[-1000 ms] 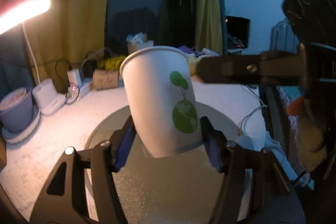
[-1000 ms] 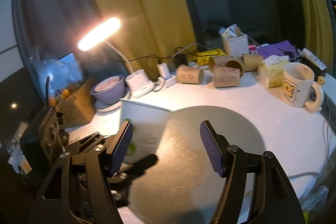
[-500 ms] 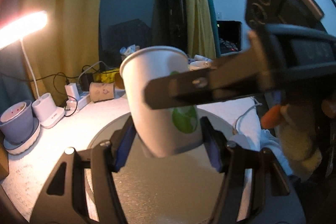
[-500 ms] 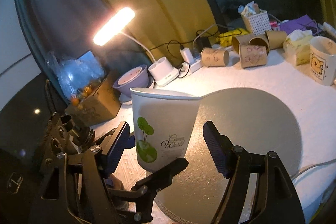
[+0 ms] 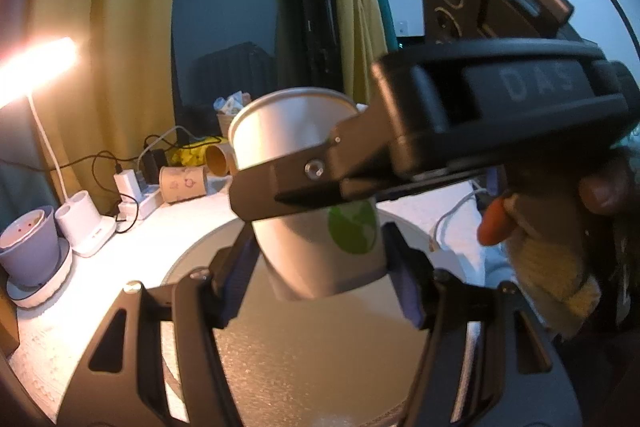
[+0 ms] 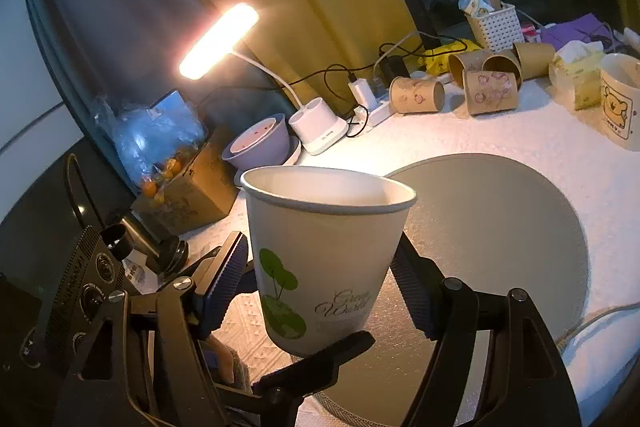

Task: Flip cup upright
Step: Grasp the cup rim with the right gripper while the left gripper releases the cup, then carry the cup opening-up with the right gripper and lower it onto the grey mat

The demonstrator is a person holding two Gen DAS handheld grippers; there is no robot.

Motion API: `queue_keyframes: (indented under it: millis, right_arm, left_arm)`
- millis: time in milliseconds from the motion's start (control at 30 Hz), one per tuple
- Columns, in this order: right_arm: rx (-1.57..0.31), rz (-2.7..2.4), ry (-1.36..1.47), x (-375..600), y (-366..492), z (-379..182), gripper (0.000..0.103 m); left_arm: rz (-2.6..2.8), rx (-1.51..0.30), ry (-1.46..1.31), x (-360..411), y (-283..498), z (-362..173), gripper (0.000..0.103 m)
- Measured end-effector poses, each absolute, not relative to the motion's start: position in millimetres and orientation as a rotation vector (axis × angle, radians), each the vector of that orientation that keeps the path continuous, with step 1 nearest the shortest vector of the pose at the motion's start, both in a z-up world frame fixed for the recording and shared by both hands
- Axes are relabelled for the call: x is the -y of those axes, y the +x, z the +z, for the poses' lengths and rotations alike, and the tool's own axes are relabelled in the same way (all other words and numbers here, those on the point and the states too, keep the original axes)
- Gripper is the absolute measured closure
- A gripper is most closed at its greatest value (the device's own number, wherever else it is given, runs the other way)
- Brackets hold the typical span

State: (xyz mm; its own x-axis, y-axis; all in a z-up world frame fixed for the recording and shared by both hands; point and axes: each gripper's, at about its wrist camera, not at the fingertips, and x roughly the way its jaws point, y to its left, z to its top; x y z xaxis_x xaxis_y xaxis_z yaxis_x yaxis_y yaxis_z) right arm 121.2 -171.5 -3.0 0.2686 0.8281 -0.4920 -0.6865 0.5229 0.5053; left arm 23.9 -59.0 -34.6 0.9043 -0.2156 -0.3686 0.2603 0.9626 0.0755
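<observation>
Right wrist view: the paper cup (image 6: 324, 259) stands mouth-up, white, with a green plant-and-globe print and grey script that reads "Green World", though the small letters are soft. It sits between the blue ribbed pads of the right gripper (image 6: 320, 287); the jaws are set about a cup's width apart and both pads meet the lower wall, so they look closed on it, with the left pad partly hidden behind the cup. One black finger of the left gripper (image 5: 316, 275) crosses under the cup's base in this view. From the left wrist view, the left gripper's jaws flank the cup's foot, each blue pad right at the wall; I cannot tell whether they press on it or merely sit beside it. The right gripper's body cuts across the cup there, and raised letters "DAS" show on its black casing. Below the cup lies a round grey mat (image 6: 500, 227) on the white table (image 6: 540, 143); the cup hangs over the mat's left edge, and whether its base touches it cannot be seen. The mat's right half is bare. Along the table's far edge are a lit desk lamp (image 6: 218, 41), a lilac bowl (image 6: 260, 147), several brown paper cups (image 6: 416, 95) on their sides, and a mug (image 6: 618, 107) printed with a bear, all well apart from the cup.
</observation>
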Motion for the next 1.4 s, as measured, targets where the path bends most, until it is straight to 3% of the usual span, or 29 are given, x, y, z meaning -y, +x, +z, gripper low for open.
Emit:
queue_keyframes:
  millis: [233, 300, 367, 767, 1100, 1400]
  right_arm:
    - [-0.805, 1.025, 0.193, 170.7, 129.9, -4.7, 0.033]
    - [-0.801, 1.012, 0.178, 169.3, 132.6, -4.7, 0.033]
    - [-0.789, 0.989, 0.154, 168.3, 136.5, -5.3, 0.034]
    - [-0.703, 0.807, -0.027, 150.9, 173.4, -20.3, 0.035]
    - [-0.678, 0.729, -0.18, 123.5, 177.1, -50.6, 0.035]
    - [-0.667, 0.677, -0.246, 119.7, 173.8, -62.2, 0.034]
  left_arm:
    - [-0.254, -0.421, 0.123, 59.0, 35.7, -41.2, 0.038]
    - [-0.258, -0.446, 0.114, 59.3, 38.8, -44.4, 0.025]
    - [-0.268, -0.473, 0.083, 56.5, 42.5, -47.3, 0.021]
    - [-0.148, -0.638, -0.158, 10.1, 66.3, -63.6, 0.021]
    - [0.055, -0.656, -0.332, -46.0, 73.8, -68.4, 0.021]
    - [0.104, -0.654, -0.316, -46.2, 71.1, -71.1, 0.021]
